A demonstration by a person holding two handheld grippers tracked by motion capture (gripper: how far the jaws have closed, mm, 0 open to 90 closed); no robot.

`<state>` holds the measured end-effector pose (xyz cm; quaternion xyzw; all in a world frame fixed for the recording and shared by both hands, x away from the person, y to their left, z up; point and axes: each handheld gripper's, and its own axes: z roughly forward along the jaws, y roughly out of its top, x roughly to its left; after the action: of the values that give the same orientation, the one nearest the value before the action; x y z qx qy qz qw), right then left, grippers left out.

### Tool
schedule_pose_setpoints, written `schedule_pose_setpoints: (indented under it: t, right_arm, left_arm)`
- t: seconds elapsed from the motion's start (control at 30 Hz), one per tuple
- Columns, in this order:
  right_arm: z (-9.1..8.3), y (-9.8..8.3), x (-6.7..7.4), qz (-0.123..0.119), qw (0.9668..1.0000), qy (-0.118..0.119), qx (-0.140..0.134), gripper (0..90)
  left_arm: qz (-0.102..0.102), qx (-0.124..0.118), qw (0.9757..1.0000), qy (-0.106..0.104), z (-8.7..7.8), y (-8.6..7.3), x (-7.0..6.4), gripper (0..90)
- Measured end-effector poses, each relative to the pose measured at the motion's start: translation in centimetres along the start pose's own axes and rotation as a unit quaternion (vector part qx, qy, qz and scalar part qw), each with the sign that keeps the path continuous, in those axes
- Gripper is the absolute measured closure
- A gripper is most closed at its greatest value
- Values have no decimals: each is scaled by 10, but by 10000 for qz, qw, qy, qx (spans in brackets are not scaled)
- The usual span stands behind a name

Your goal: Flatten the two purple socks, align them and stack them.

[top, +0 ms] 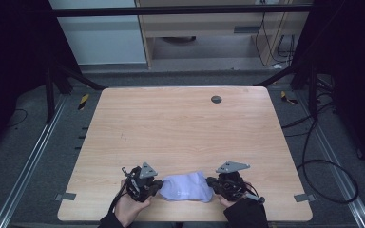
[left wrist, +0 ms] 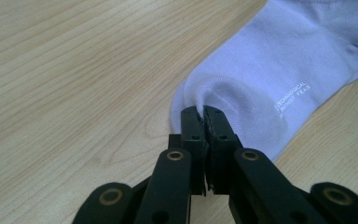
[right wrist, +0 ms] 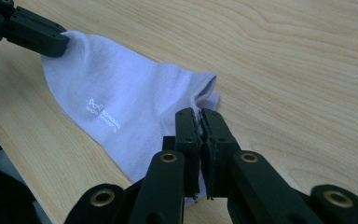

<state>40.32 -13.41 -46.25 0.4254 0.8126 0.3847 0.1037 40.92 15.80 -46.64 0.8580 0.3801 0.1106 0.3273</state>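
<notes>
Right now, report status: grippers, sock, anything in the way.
Left gripper shut on one end of the sock. Right gripper shut on the other end. Sock lies on the table near its front edge. Nothing in the way.

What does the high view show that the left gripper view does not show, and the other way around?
The high view alone shows the whole table, the dark round cap near its far edge, the floor cables, and the person's hands with the right gripper. The left gripper view alone shows small white lettering printed on the sock and the jaws pressed together on a fold of fabric. Both show the pale sock on the wood, held by the left gripper.
</notes>
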Motion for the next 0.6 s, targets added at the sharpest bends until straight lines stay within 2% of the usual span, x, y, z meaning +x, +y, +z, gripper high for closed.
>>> schedule_pose_setpoints:
  t: [0.4,0.6]
  right_arm:
    - [10,-6,-4,31,9997,-60,245,865]
    - [15,-9,-6,57,9994,-125,333,863]
  left_arm:
    - [-41,165,9999,20,10,-5,0,871]
    - [1,255,9997,24,13,-6,0,867]
